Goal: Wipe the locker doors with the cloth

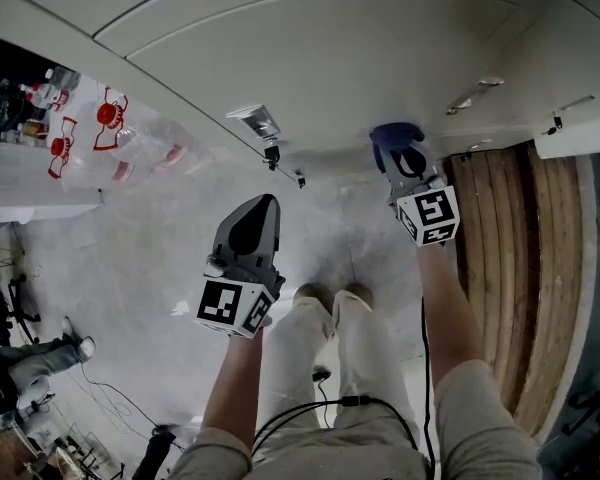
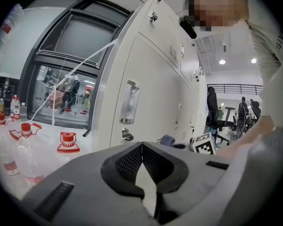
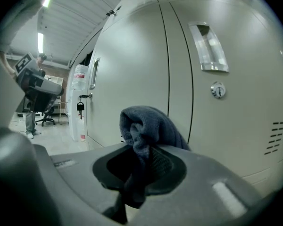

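In the head view the person stands on a pale grey floor point(image 1: 180, 268) facing the cream locker doors point(image 1: 320, 48). The left gripper point(image 1: 262, 206) is held low, short of the doors. The right gripper point(image 1: 408, 158) reaches closer, with a dark blue cloth point(image 1: 392, 134) at its tip near the foot of a door. Clear bottles point(image 1: 120, 143) with red caps stand by the wall on the left, and a wooden panel point(image 1: 510, 268) lies to the right.

In the left gripper view the two jaws meet at their tips with nothing between them. A door with a recessed handle point(image 2: 130, 101) rises ahead, and a dark-framed window point(image 2: 70, 74) is to its left. The right gripper and the cloth show small and low by the doors.

In the right gripper view the jaws are clamped on the cloth, which bunches up above them in front of the seam between two doors. Whether it touches the metal cannot be told. A round lock point(image 3: 218, 89) sits below a handle on the nearer door
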Demonstrator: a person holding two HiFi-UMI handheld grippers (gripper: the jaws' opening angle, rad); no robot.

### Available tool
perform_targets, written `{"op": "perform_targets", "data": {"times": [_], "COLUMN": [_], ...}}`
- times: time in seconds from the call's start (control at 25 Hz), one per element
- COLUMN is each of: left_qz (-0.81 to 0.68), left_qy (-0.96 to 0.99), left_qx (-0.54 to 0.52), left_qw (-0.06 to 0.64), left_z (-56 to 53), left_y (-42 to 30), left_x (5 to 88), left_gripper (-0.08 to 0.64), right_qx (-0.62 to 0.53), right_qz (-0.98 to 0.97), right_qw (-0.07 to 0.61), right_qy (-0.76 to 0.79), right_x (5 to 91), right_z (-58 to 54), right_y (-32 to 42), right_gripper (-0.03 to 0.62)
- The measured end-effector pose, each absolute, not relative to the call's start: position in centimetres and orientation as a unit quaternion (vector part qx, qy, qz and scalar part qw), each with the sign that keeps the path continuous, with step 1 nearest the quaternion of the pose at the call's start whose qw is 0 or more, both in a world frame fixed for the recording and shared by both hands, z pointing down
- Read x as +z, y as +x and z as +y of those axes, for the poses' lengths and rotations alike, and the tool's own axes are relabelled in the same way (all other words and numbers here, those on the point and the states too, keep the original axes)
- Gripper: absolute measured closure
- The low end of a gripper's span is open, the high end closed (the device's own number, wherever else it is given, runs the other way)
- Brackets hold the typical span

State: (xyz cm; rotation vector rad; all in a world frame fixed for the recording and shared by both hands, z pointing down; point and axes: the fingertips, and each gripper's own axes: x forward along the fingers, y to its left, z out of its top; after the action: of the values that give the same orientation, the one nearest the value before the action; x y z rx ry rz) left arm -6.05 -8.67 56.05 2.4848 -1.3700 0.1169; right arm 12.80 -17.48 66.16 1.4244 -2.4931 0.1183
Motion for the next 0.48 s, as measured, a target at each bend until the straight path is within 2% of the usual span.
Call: {"op": "perform_targets", "data": {"times": [0.2,0.48], "left_qz": [-0.469,-0.479], "left_qy": [0.870,0.866], "left_qx": [0.038,0.043], "left_qw": [0.149,0.135], "left_z": [-8.1,-7.2], "left_y": [-5.9,-7.0], "left_x": [55.8,52.2], "left_gripper": [0.561,0.561], "right_qx": [0.038,0.033], "right_qz": [-0.838,-0.838], "right_qw": [0.162,0.121], "right_qy": [0.519,0.531], "right_x": [65.4,58.0], "right_z": [-17.1,-14.5], "right_y": [13.9,14.6], "right_gripper": [0.540,0.540]}}
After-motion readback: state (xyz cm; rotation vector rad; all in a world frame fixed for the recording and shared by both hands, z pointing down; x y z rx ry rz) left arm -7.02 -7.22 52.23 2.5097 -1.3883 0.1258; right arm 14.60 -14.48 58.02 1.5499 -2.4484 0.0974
